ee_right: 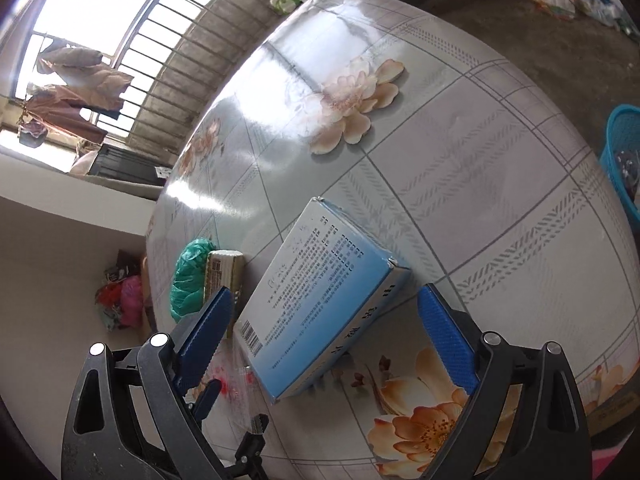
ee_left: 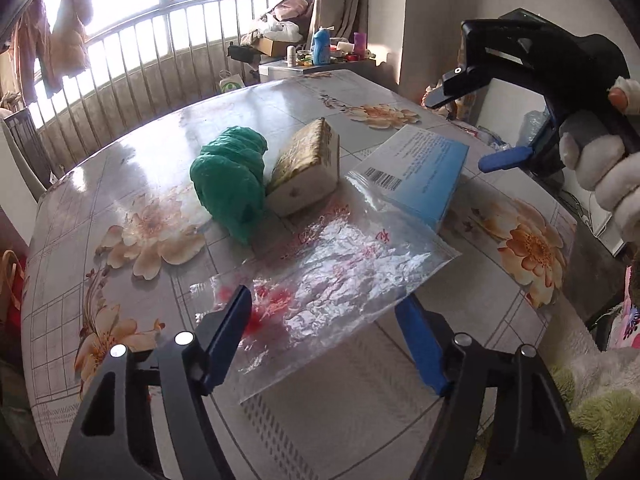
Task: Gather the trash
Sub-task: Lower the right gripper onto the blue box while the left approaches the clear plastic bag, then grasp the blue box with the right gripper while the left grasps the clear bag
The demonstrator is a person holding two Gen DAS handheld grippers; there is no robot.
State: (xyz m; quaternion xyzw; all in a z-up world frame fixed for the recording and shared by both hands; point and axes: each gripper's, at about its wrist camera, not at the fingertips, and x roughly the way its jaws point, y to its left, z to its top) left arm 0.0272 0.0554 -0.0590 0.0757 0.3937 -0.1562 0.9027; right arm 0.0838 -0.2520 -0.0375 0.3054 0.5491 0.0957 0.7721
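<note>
- Two grippers, both spread wide and empty: left gripper straddles the clear plastic bag on the table.
- Right gripper frames the blue box; I'd close squarely across its narrow sides.

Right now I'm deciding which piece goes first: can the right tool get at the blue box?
Probably yes. The right tool is open, its fingers either side of the blue box on the table, nothing between them. Only the clear plastic bag touches its near corner.
</note>
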